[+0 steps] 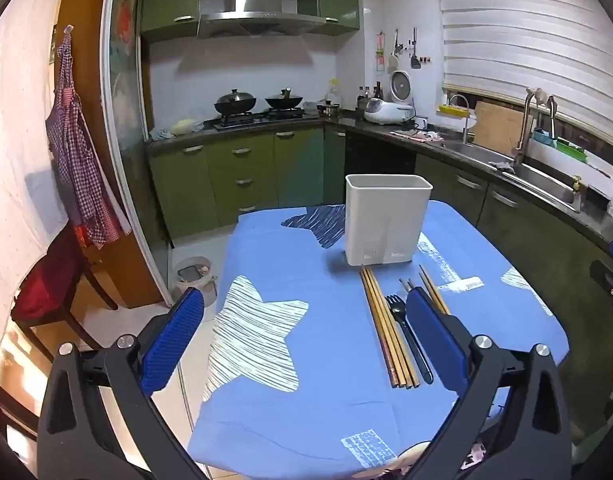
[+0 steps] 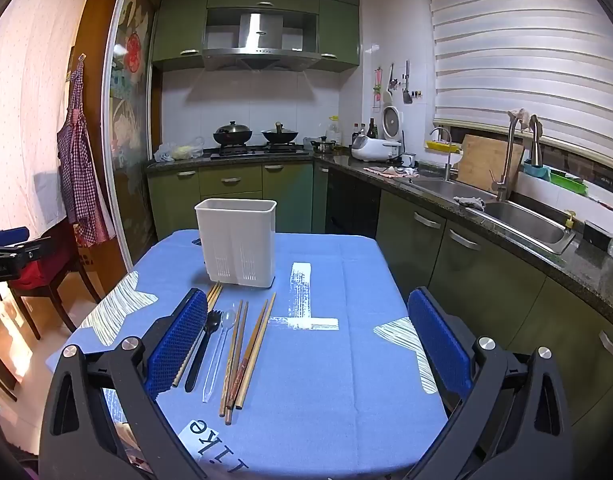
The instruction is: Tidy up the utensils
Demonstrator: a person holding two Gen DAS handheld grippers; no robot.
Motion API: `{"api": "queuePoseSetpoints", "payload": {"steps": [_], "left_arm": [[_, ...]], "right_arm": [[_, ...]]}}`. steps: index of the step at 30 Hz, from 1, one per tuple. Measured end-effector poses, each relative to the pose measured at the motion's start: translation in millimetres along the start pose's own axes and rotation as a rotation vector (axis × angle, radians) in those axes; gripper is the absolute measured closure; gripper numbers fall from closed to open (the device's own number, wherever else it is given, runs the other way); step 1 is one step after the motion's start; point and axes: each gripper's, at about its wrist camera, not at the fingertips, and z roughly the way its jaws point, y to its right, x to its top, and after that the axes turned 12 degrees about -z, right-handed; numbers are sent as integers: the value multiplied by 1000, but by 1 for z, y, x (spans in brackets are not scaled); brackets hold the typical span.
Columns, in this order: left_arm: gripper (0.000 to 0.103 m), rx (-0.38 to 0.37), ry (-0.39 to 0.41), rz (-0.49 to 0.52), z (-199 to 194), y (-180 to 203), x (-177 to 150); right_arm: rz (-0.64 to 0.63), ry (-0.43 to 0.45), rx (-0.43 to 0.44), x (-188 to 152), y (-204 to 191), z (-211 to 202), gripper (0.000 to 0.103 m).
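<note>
Counter [image 2: 346,360] under a blue cloth with white star and letter prints carries everything; I'm held above its near edge, nothing lifted yet.

White rectangular plastic utensil holder [image 2: 237,240] stands upright toward the far side, open top, slotted lower wall in the right view; likely the target bin, set right behind the utensils so each goes in with a short carry.

My left gripper [image 1: 302,344] is spread wide, blue pads empty, hovering over the cloth with its right pad above the utensil row. My right gripper [image 2: 314,344] is also spread wide and empty, its left pad over the left end of the row.

Utensils lie flat side by side, lengthwise toward the holder, sorted-looking groups so one group can be pinched at a time. A bundle of wooden chopsticks [image 1: 386,328] on the left touches or nearly touches the holder's base. Another set of wooden chopsticks [image 2: 246,356] lies on the right, ends fanned a bit. A black plastic fork [image 2: 204,344], tines toward the holder, sits between them. Just beside it is a clear plastic spoon [image 2: 220,352], hard to see against the cloth.

Task looks barely started; holder interior not visible.
</note>
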Motion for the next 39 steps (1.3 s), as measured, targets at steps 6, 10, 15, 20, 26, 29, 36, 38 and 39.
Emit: {"api": "queuePoseSetpoints", "payload": {"steps": [6,10,15,20,26,29,36,38,39], "left_arm": [[7,11,21,36,2,2,0],[7,-4,29,17,-7,6,2],[7,-6,28,18,-9,9,4],[7,-10,28,18,-8,5,2],[7,-12,27,22,-8,4,1],[7,-13,25,23,-7,4,1],[7,-12,24,25,-8,5,0],[7,-13,24,24,-8,4,0],[7,-13,24,24,-8,5,-1]], "right_arm": [[1,-1,-1,0,0,0,4],[4,-1,3,0,0,1,4],[6,-1,3,0,0,1,4],[5,-1,2,0,0,1,4],[5,-2,2,0,0,1,4],[5,-1,2,0,0,1,4],[5,-2,3,0,0,1,4],[5,-2,4,0,0,2,4],[5,-2,3,0,1,1,4]]}}
